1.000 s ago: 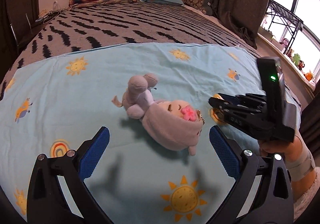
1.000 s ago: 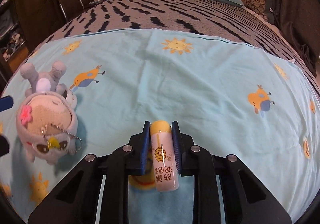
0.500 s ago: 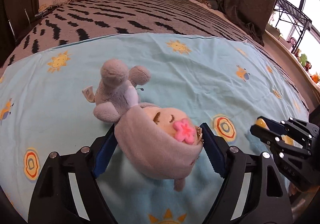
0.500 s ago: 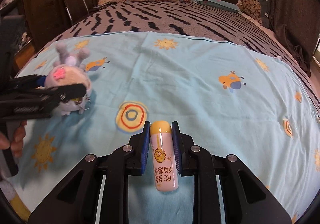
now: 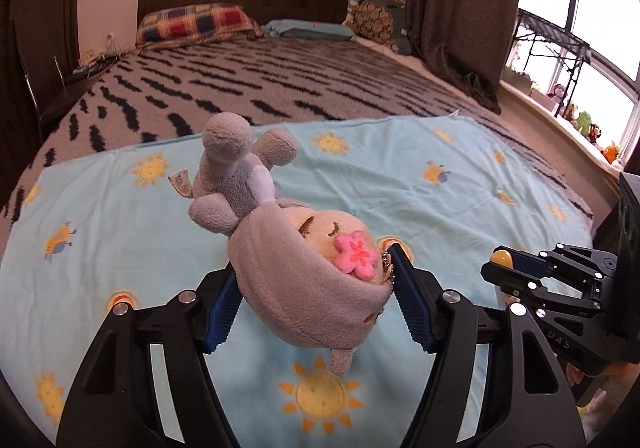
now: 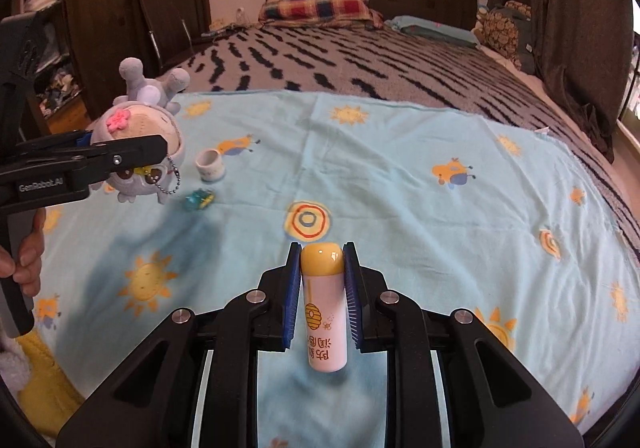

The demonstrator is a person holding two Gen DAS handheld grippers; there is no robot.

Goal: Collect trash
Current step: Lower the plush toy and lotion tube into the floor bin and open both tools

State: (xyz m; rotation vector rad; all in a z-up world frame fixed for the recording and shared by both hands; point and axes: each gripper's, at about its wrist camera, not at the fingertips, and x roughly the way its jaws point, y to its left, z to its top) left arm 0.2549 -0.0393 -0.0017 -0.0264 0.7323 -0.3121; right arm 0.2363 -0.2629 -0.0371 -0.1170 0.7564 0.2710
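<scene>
bed: blue sun-print sheet (image 6: 400,175) | left tool (image 5: 312,312) closing on plush toy (image 5: 304,268) | right tool (image 6: 322,284) clamps bottle (image 6: 325,312)

Left claw (image 5: 312,312), right claw (image 6: 322,290): black linkage arms, blue ribbed pads, silver screws; "GenRobot.AI" marking on left.

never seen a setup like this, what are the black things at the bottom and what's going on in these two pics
No robot here: a person holds hand-operated tongs in each hand, each carrying a camera looking along its fingers. One picture is from the left tongs, still closing around the grey plush doll, lifted off the blue blanket. The other is from the right tongs, gripping a pink yellow-capped tube. Left on the blanket: a small white cup and a small greenish scrap.
</scene>
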